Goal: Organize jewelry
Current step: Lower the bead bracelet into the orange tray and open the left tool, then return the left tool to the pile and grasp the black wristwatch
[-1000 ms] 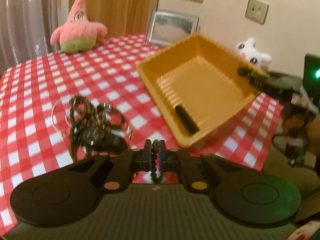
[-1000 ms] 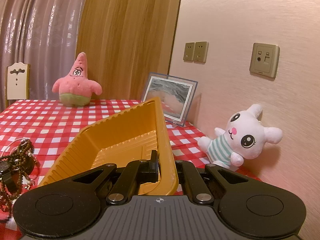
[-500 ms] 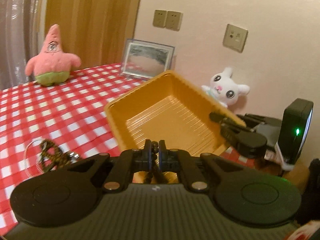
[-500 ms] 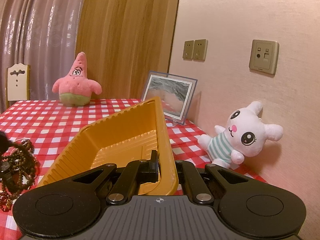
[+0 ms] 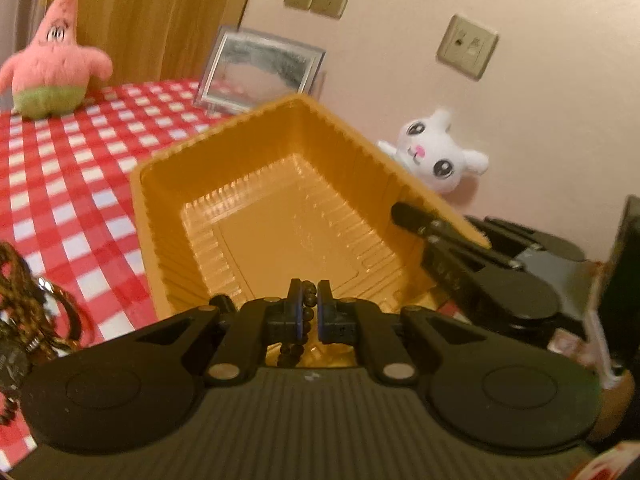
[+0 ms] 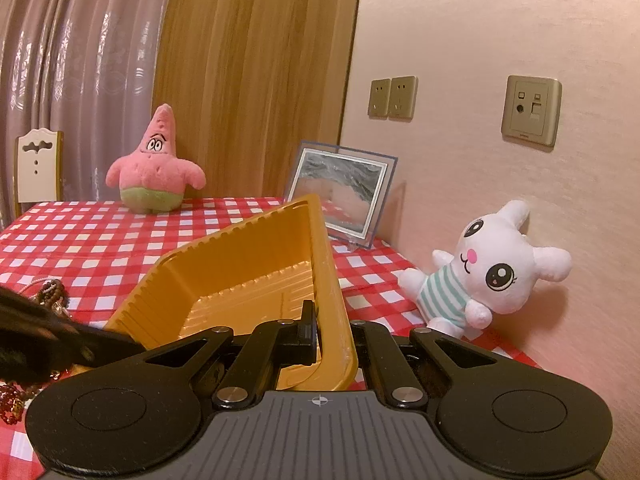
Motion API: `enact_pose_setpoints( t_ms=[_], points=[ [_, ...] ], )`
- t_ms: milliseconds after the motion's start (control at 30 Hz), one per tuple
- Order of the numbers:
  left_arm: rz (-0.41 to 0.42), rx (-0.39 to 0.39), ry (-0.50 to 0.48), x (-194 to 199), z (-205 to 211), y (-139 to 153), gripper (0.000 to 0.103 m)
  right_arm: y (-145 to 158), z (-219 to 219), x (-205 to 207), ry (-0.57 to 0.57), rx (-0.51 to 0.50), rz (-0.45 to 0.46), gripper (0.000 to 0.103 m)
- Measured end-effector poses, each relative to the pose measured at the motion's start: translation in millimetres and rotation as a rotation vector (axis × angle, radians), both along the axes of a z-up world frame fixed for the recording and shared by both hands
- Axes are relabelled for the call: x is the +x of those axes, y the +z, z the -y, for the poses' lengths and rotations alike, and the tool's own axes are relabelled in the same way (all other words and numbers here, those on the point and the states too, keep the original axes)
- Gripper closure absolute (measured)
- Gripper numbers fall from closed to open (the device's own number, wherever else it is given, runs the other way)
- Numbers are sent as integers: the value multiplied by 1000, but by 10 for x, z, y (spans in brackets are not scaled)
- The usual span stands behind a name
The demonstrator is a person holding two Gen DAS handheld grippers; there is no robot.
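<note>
No text, brand, number or label can be read in either view. The wall plate (image 6: 531, 110) on the right wall carries a small line of print along its lower edge, too tiny to make out. The right gripper (image 5: 404, 216), seen from the left wrist, has faint raised marks on one finger, blurred beyond reading. A small crosshair sign (image 6: 319, 401) stands on the near grey body of the right gripper, without any letters.
</note>
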State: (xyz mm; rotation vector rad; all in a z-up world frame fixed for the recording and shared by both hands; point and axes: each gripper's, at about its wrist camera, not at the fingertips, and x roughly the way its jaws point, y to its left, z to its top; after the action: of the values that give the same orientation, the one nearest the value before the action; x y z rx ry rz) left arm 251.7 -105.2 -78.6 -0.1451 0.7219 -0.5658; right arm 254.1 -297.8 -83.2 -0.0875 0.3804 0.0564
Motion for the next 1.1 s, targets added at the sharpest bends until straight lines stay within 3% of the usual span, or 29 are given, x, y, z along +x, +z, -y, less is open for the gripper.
enact_pose_setpoints(
  t_ms=[100, 167, 333, 467, 567, 900, 1100],
  points=[
    [-44, -12, 0, 48, 30, -86, 96, -2, 2, 2, 0, 0, 0, 99],
    [-56, -13, 1, 50, 36, -105, 81, -2, 2, 3, 1, 0, 0, 99],
    [-35, -18, 16, -31, -30, 2, 69, -6, -2, 5, 0, 0, -1, 99],
    [-5, -29, 62, -156, -243, 162, 69, -12, -8, 19, -3, 0, -5, 99],
    [3, 8, 123, -285, -505, 218, 69, -10, -9, 18, -3, 0, -5, 99],
    [-85, 152, 373, -583, -1369, 40, 69, -8, -5, 29, -6, -2, -7, 99],
    [-106, 161, 437, -622, -1544, -43, 68, -5, -2, 23, -11, -3, -11, 99]
  ],
)
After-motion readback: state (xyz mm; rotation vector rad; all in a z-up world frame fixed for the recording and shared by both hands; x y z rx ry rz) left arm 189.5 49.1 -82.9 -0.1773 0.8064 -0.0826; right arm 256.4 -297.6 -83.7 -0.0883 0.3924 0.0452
